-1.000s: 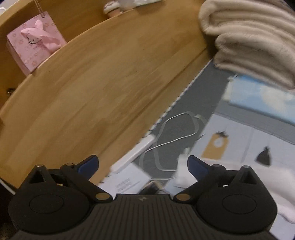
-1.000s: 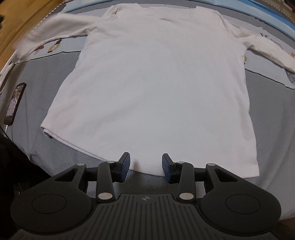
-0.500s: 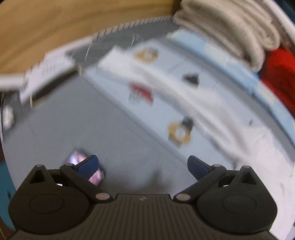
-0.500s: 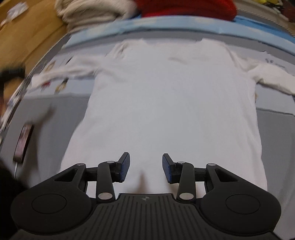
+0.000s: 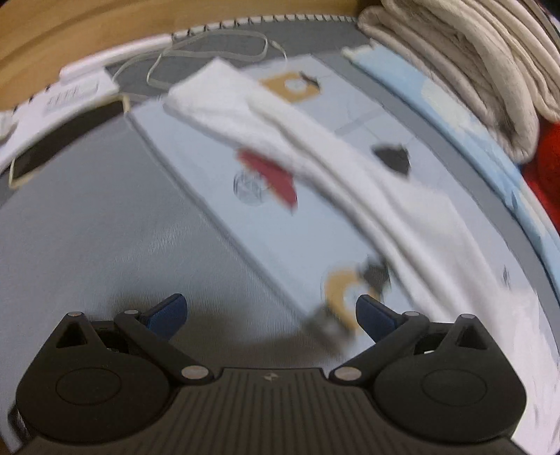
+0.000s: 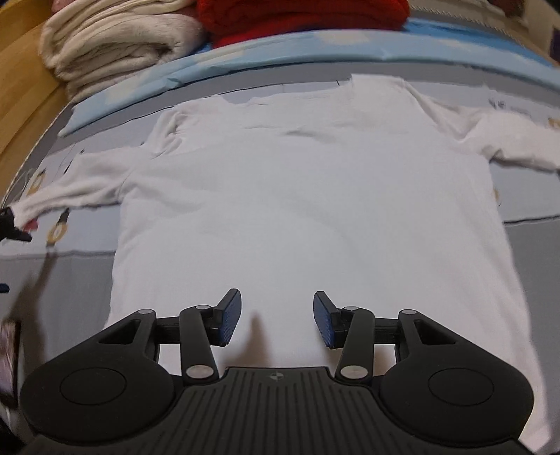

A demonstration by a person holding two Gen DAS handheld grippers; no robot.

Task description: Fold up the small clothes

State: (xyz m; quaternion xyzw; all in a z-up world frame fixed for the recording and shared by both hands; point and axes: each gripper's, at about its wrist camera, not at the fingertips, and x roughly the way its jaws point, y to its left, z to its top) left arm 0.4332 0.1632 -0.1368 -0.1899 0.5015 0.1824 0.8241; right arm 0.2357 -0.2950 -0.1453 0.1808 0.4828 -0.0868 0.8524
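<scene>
White long-sleeved shirt [image 6: 308, 210] lies spread flat on a bed [image 6: 546, 252] covered in grey and pale-blue printed fabric, neck away from the right tongs and sleeves stretched out to either side.

Ahead of the left tongs [image 5: 269, 315], whose jaws stand wide apart with nothing between them, the shirt's left sleeve [image 5: 315, 154] runs diagonally from its cuff far ahead and leftward to the shoulder on the right. Beyond the cuff lie a looped cord [image 5: 210, 49] and a phone [image 5: 38, 157]; farther right sits a stack of folded cream towels [image 5: 472, 70].

The right tongs [image 6: 276, 316] hover over the lower body of the shirt, jaws partly open and empty. Straight ahead past the collar is something red [image 6: 301, 14].

The shirt looks thin, light and limp, so it will likely sag and crease wherever it is lifted and slide easily over the bedding. A sensible hold for the left tongs is the cuff or sleeve edge, pinching both layers; the hem or side seam suits the right.
</scene>
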